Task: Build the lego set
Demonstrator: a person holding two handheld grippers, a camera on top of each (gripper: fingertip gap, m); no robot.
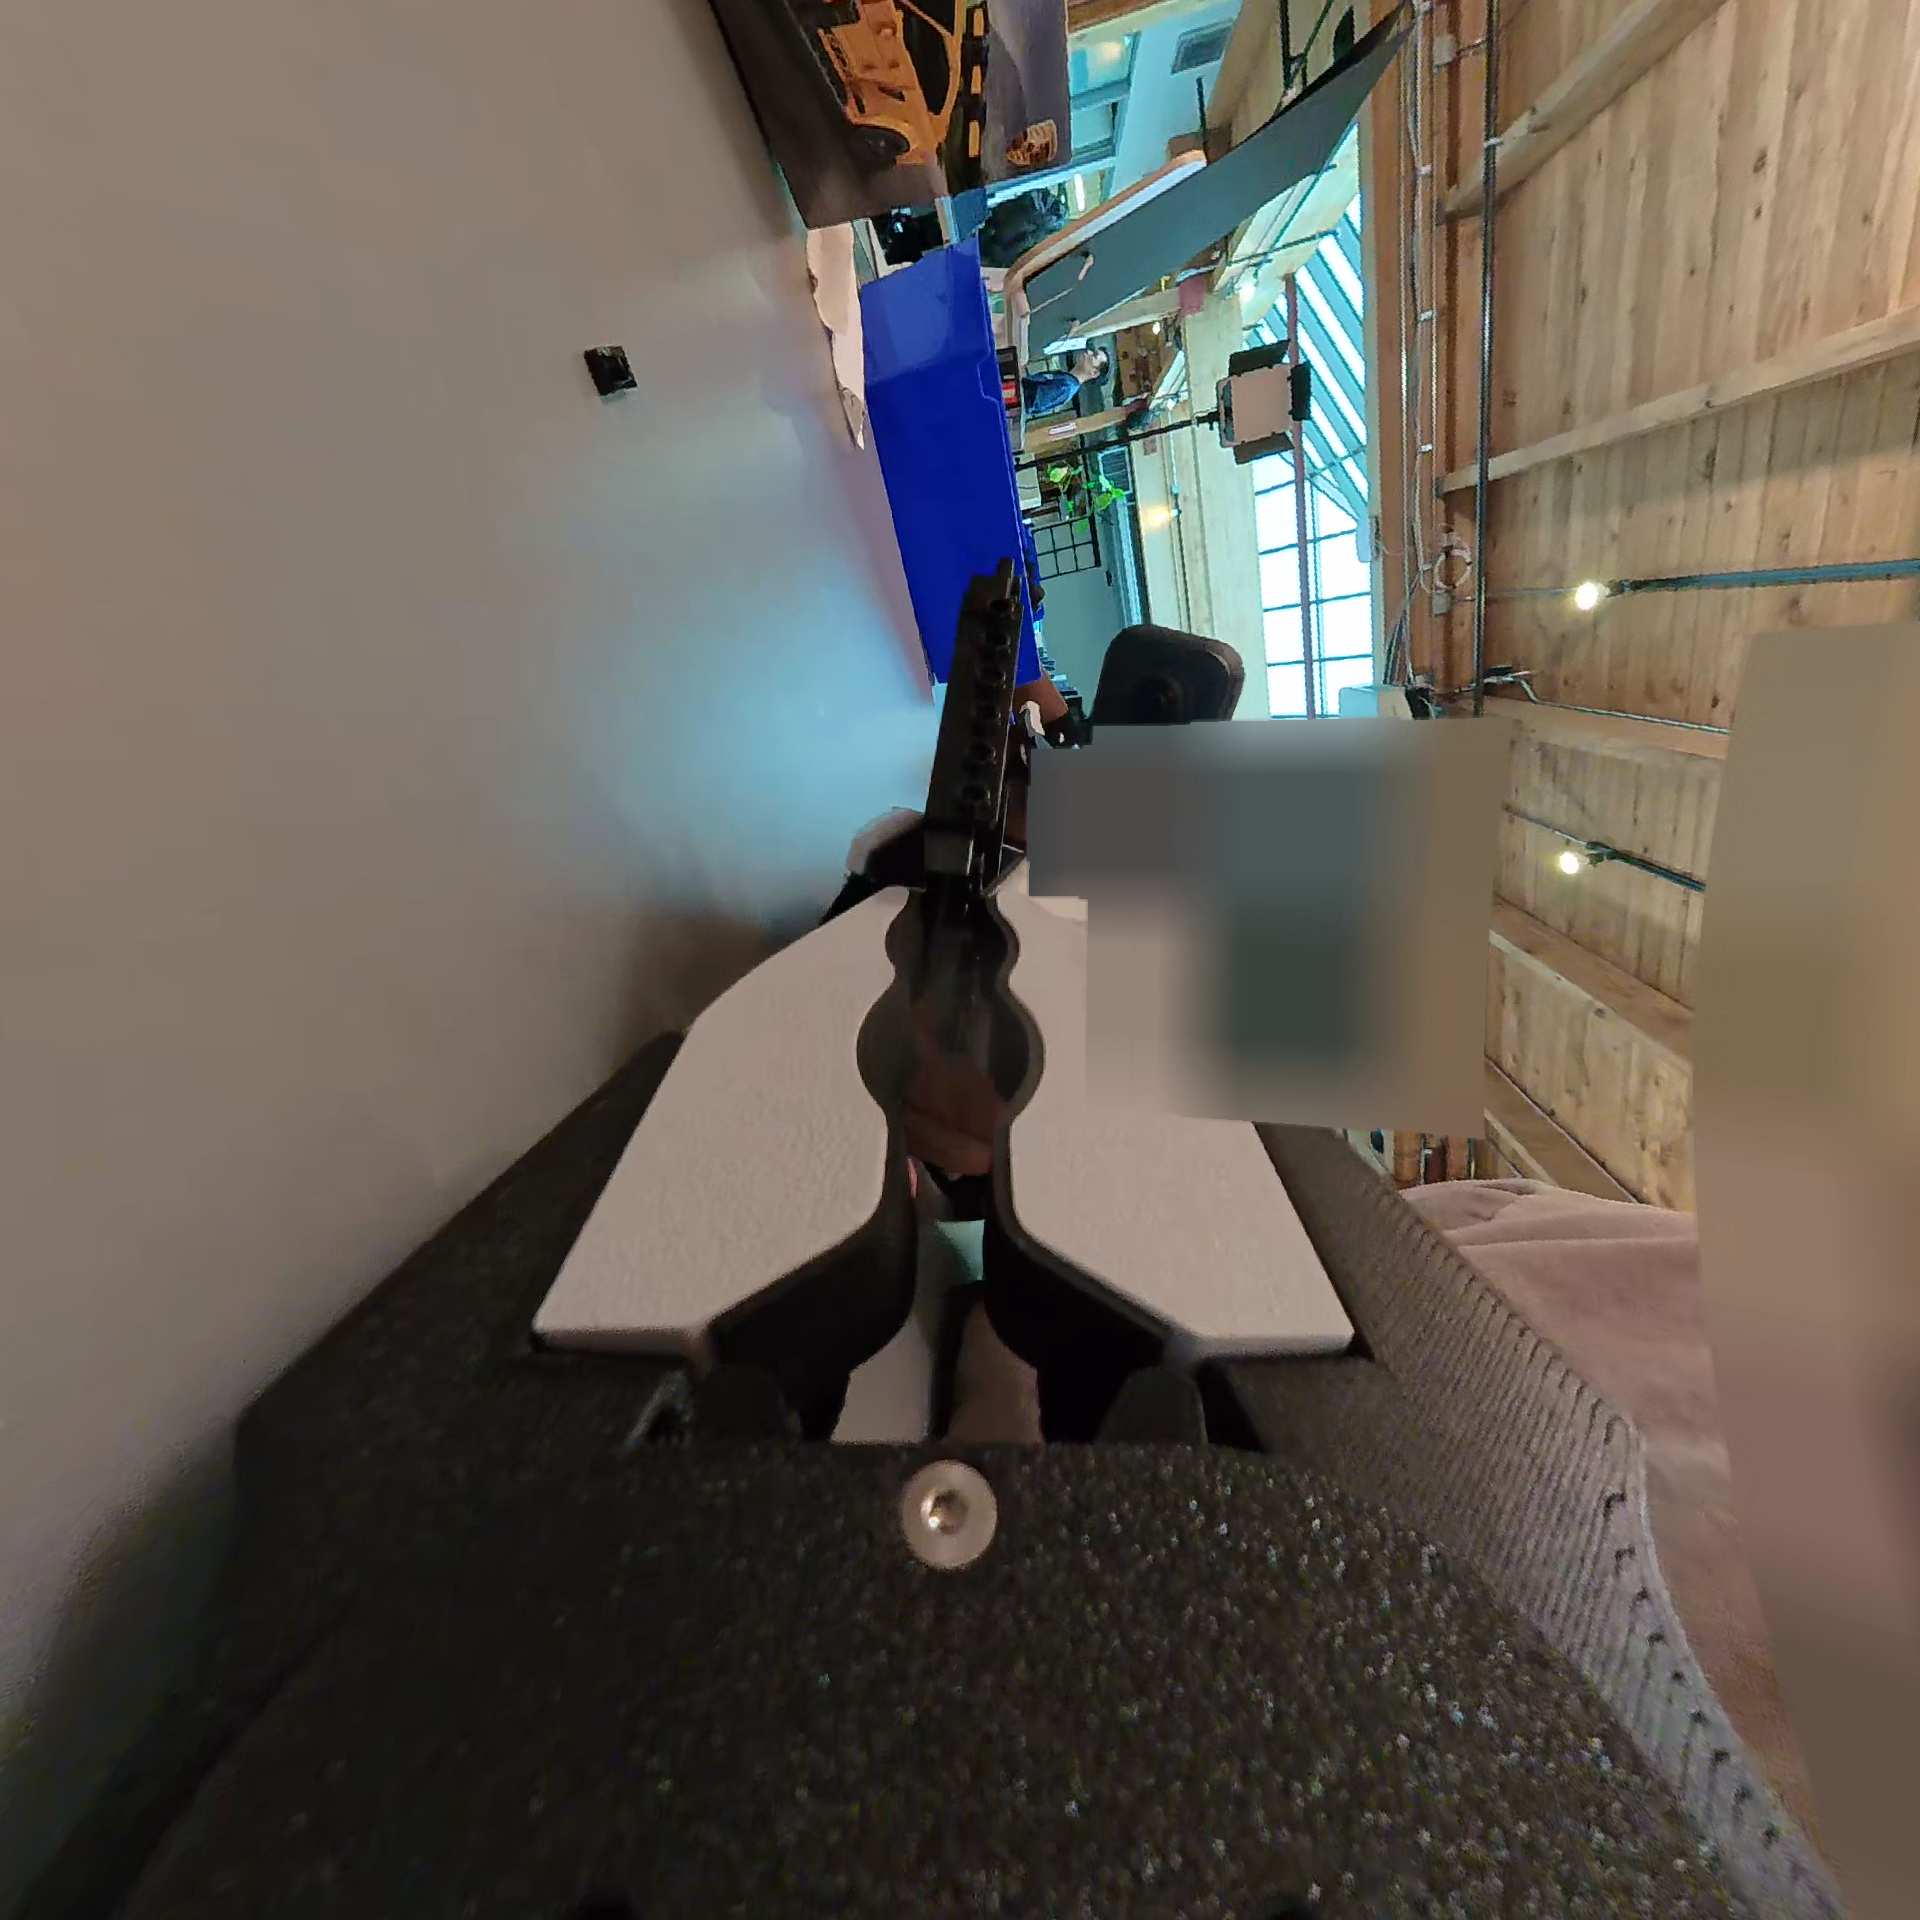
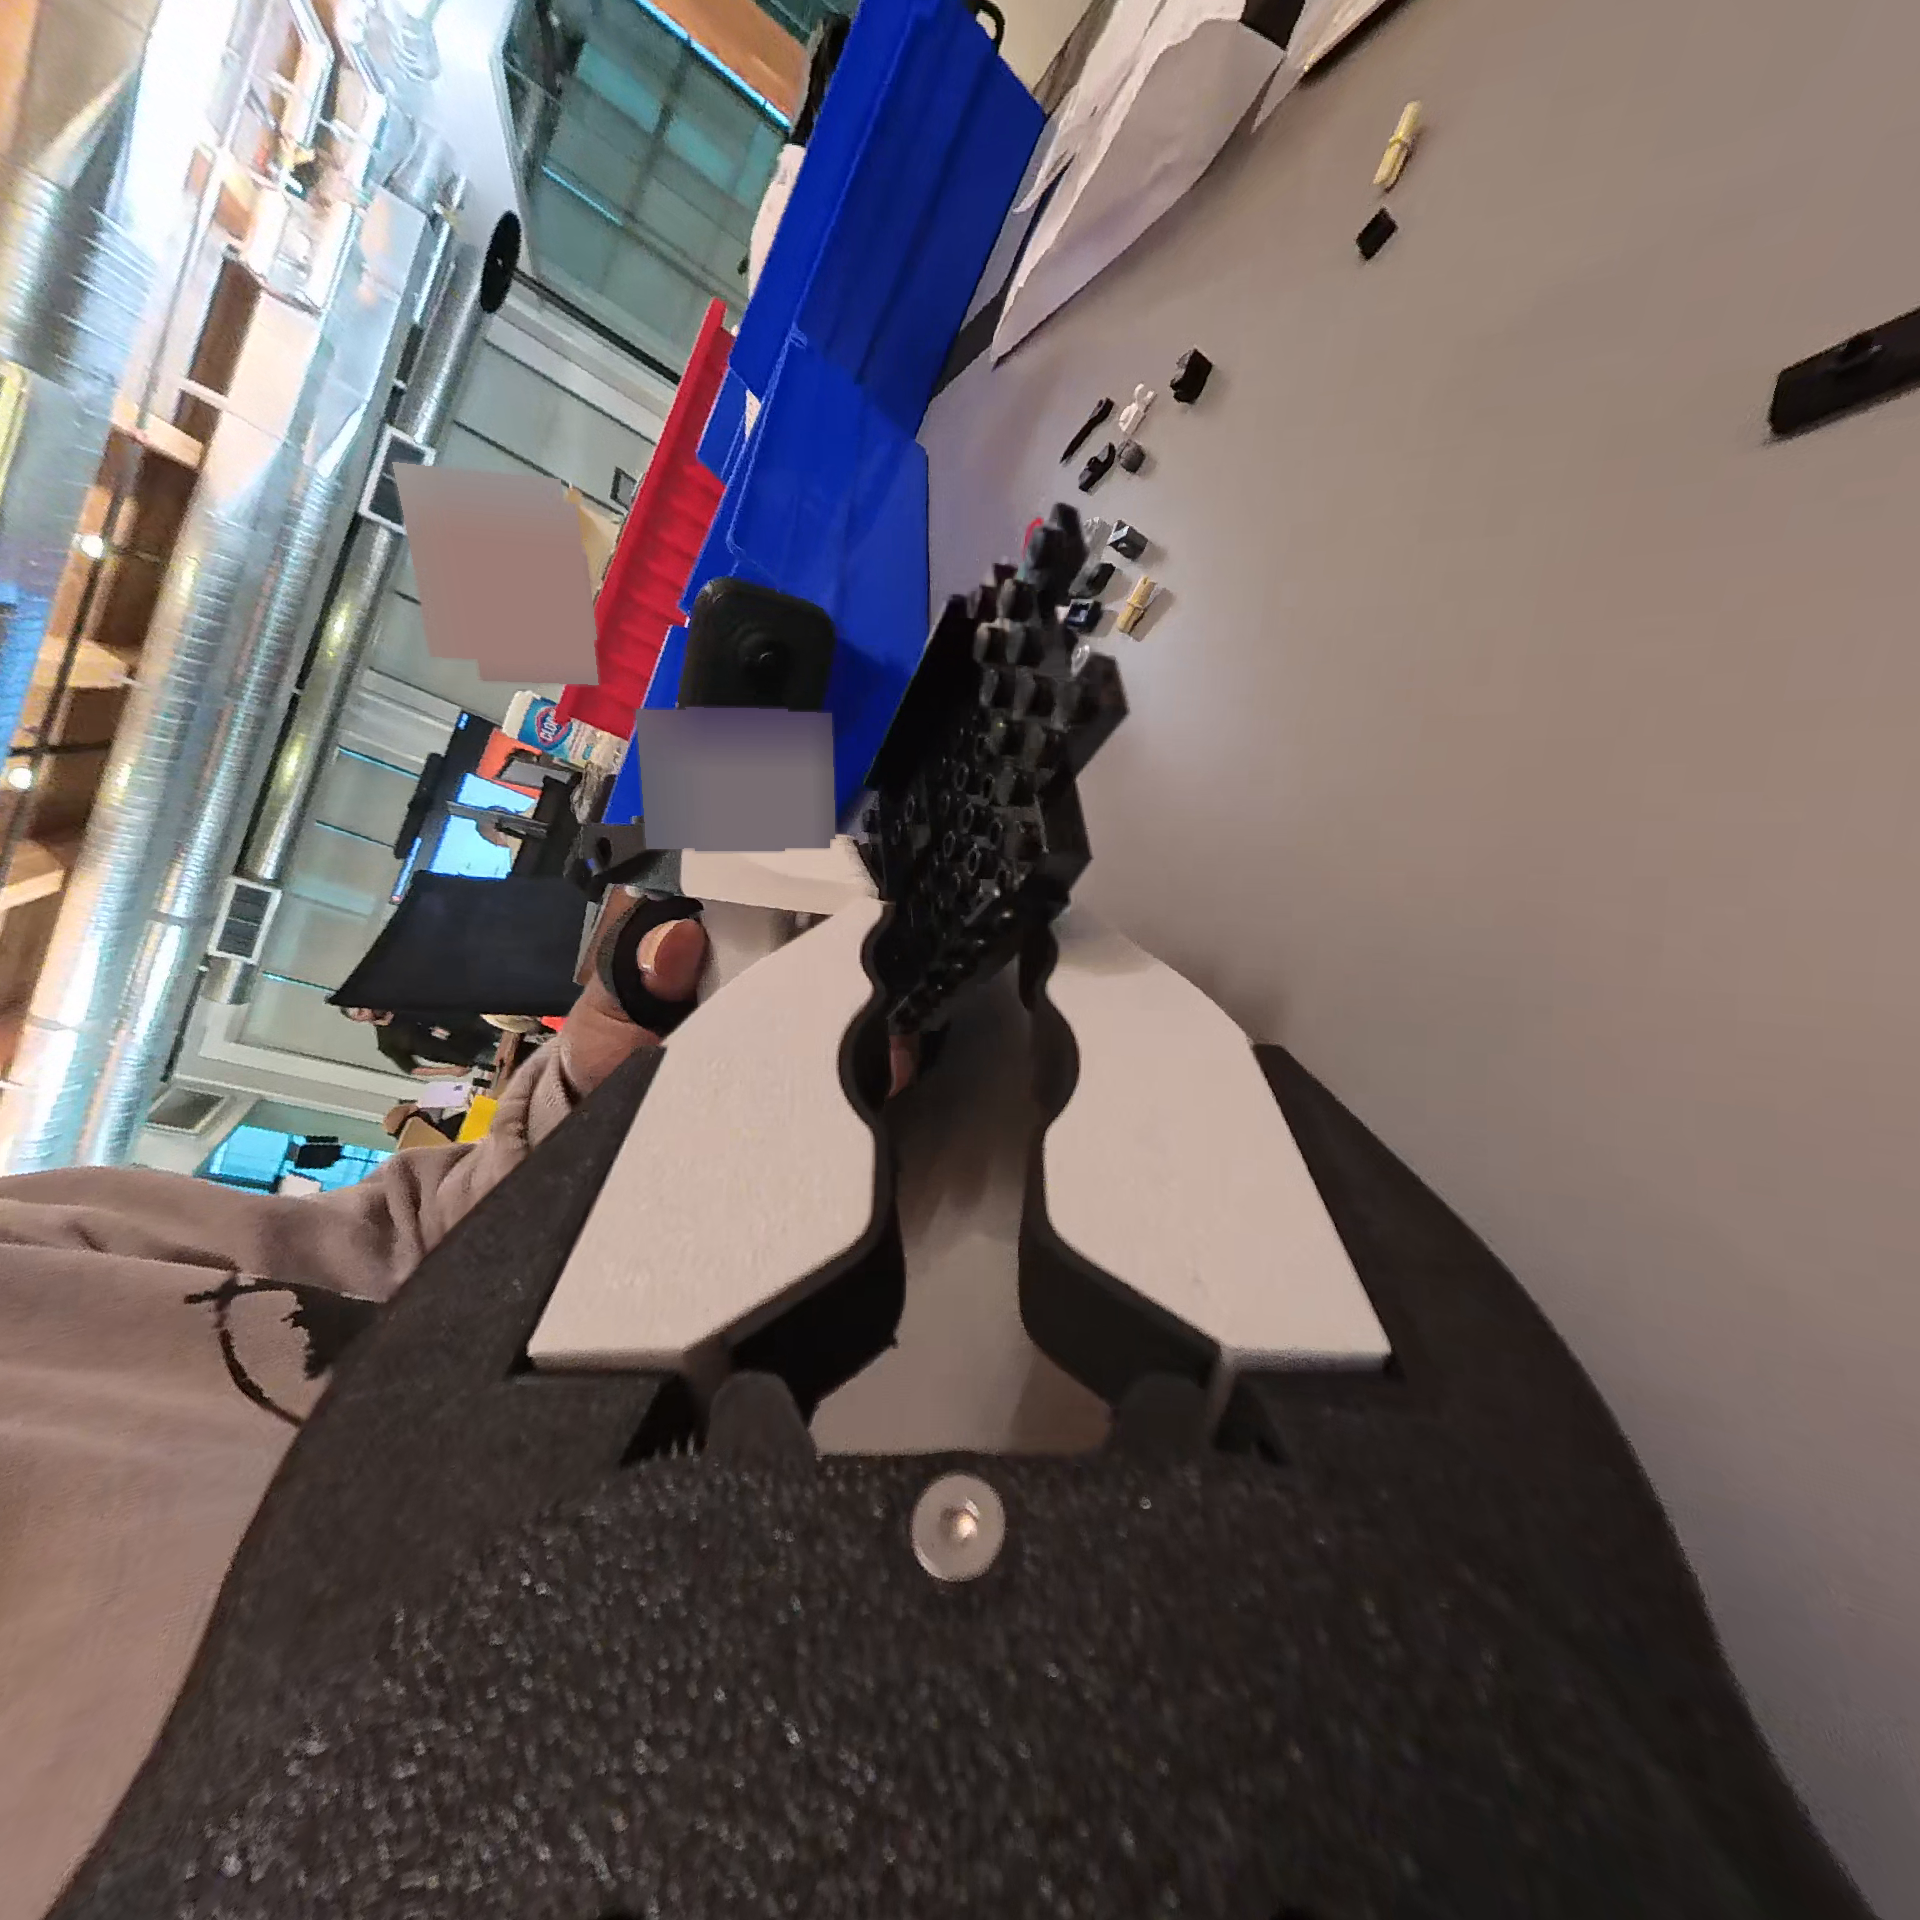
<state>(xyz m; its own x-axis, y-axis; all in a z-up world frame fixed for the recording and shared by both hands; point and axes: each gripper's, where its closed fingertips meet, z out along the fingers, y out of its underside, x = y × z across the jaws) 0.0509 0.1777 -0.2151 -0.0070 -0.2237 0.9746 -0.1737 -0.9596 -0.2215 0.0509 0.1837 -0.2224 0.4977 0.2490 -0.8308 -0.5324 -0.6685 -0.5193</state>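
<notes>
In the left wrist view the whole scene is rolled on its side, so the pale bench [image 1: 364, 727] fills the left of the picture; a single small black piece [image 1: 610, 369] lies on it, well apart from everything else; farther right a blue bin [image 1: 940, 436] stands on the bench, with a printed box [image 1: 883, 94] beyond it; in the middle the left claw [image 1: 961, 883] is pinched tight on the near end of a black lego assembly [image 1: 977, 717], seen edge-on as a thin plate with a row of holes, which sticks out past the fingertips and off the bench; the other gripper's camera [image 1: 1169, 675] shows just right of it; a wooden wall [image 1: 1662, 416] takes up the right side.

In the right wrist view a sleeve [image 2: 156, 1299] sits at the left, and a hand [image 2: 649, 971] grips the other claw [image 2: 790, 894]; the blue bins [image 2: 883, 312] and a red bin [image 2: 675, 468] stand behind; the right claw [image 2: 966, 935] is closed part-way onto the black lego assembly [image 2: 997, 769], whose studded face tilts up above the bench [image 2: 1558, 935]; just beyond it loose small pieces [image 2: 1122, 436], black, grey, white and tan, lie scattered on the bench; a sheet of white paper [image 2: 1143, 125] lies farther back; a long black piece [image 2: 1849, 379] lies alone at the right edge.
</notes>
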